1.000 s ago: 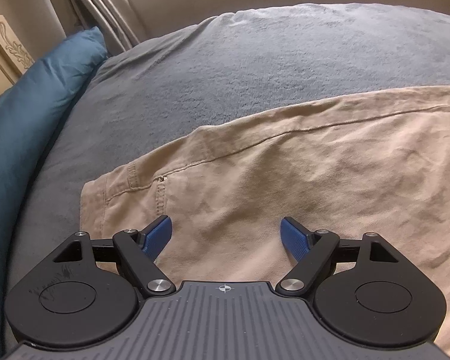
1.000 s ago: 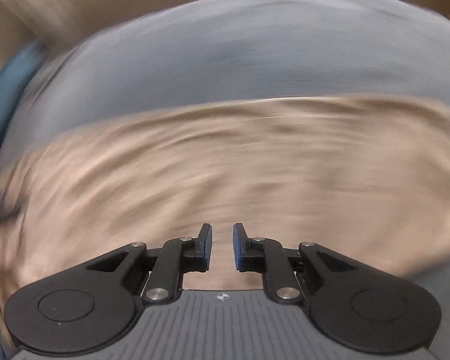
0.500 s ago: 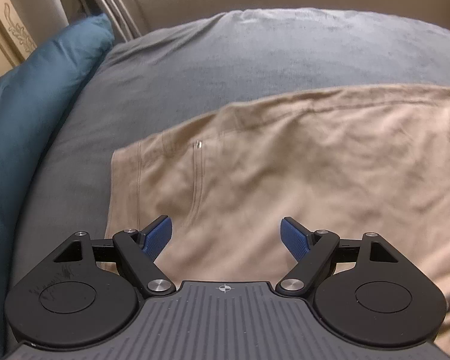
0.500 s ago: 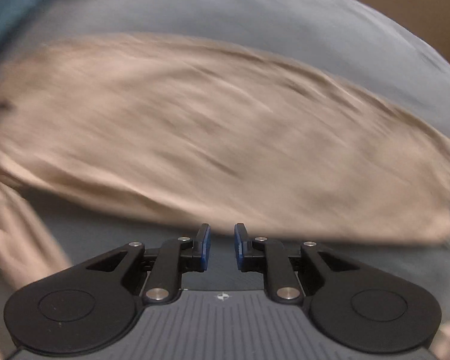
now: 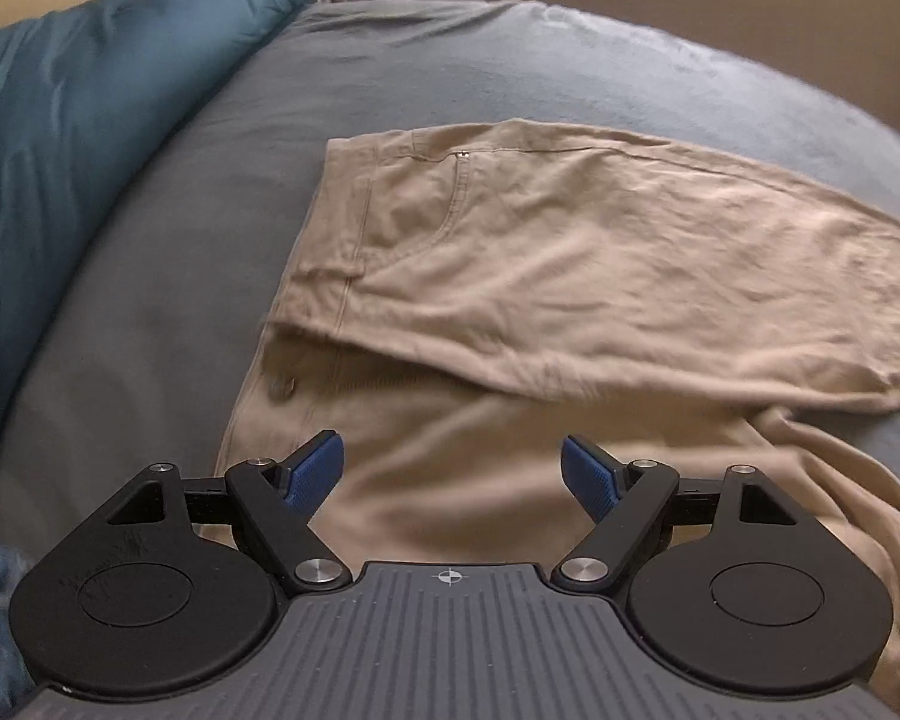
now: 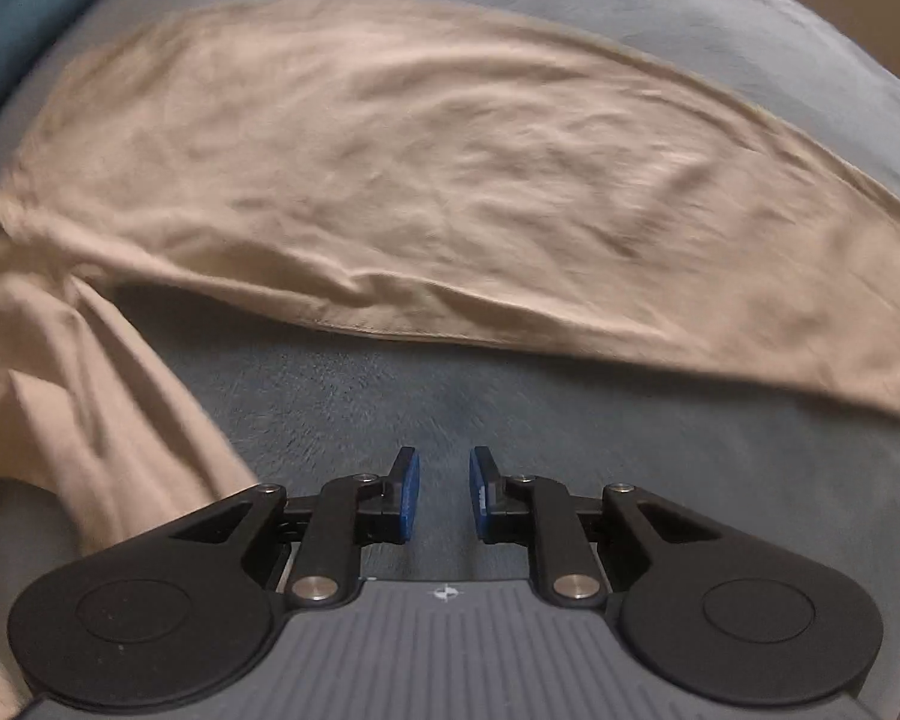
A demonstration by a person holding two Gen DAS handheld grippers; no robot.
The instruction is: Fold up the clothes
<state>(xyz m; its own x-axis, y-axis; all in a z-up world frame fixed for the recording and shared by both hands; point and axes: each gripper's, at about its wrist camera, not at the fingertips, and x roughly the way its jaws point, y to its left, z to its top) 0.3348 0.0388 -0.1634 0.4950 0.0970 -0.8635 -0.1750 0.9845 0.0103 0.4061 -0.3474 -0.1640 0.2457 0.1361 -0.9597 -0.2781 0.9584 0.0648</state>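
The left hand-held gripper point(image 5: 453, 471) is spread wide and nothing is grasped; the right hand-held gripper point(image 6: 445, 489) is nearly closed on nothing. The beige trousers point(image 5: 570, 276) are laid on the bed point(image 5: 450, 78), mid-frame. One fold seems done; further folds are judged left.

Tan cotton trousers point(image 5: 570, 252) lie on grey fleece blanket point(image 5: 198, 228), one leg folded over the other – waistband w/ button toward the teal pillow point(image 5: 72, 120) at left. Left gripper point(image 5: 453, 471) above the lower leg, blue pads wide apart, nothing btwn them.
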